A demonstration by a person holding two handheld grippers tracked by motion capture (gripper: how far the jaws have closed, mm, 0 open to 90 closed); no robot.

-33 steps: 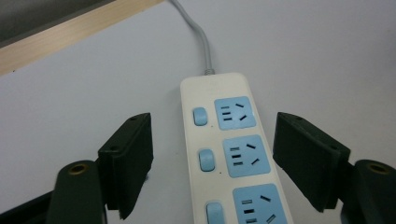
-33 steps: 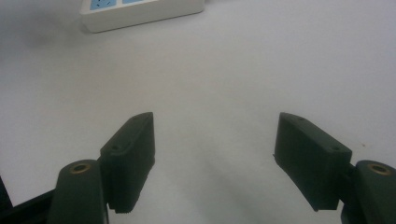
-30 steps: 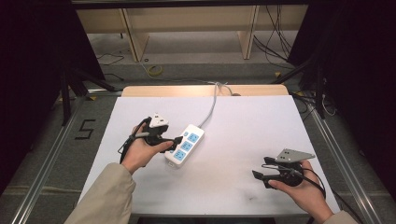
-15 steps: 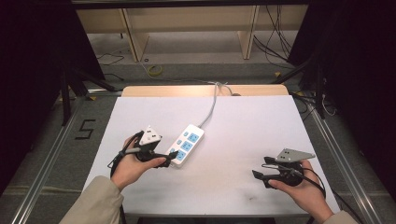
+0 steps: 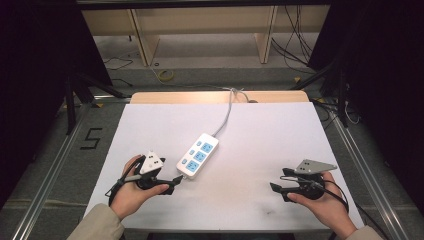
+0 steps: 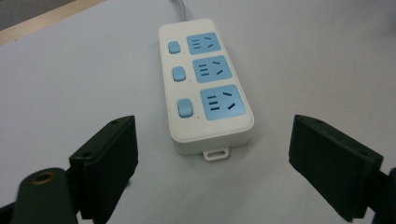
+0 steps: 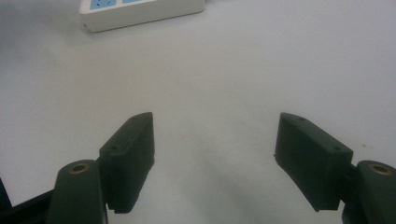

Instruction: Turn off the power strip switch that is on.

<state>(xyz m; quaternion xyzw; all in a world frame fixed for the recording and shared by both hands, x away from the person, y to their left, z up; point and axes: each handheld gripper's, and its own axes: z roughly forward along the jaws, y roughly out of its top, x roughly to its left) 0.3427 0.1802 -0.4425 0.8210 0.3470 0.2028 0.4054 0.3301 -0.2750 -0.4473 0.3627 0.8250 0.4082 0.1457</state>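
Note:
A white power strip [image 5: 198, 155] with three blue sockets and three blue switches lies slanted near the middle of the white table; its grey cable [image 5: 228, 109] runs off the far edge. In the left gripper view the power strip [image 6: 205, 84] sits just beyond the open jaws, its hanging tab nearest them. My left gripper [image 5: 174, 183] rests at the table's front left, open and empty, tips just short of the strip's near end. My right gripper [image 5: 279, 192] rests at the front right, open and empty, pointing left over bare table. An end of the power strip [image 7: 140, 11] shows at the right gripper view's top.
The white table [image 5: 270, 135] has a wooden strip along its far edge. Metal rails run down both sides of it. A wooden shelf frame [image 5: 200, 30] and loose cables lie on the floor beyond. A black "5" mark [image 5: 91, 138] sits on the floor at left.
My left gripper has drawn back toward the front edge, from beside the power strip's side to just short of its near end. The right gripper has stayed put.

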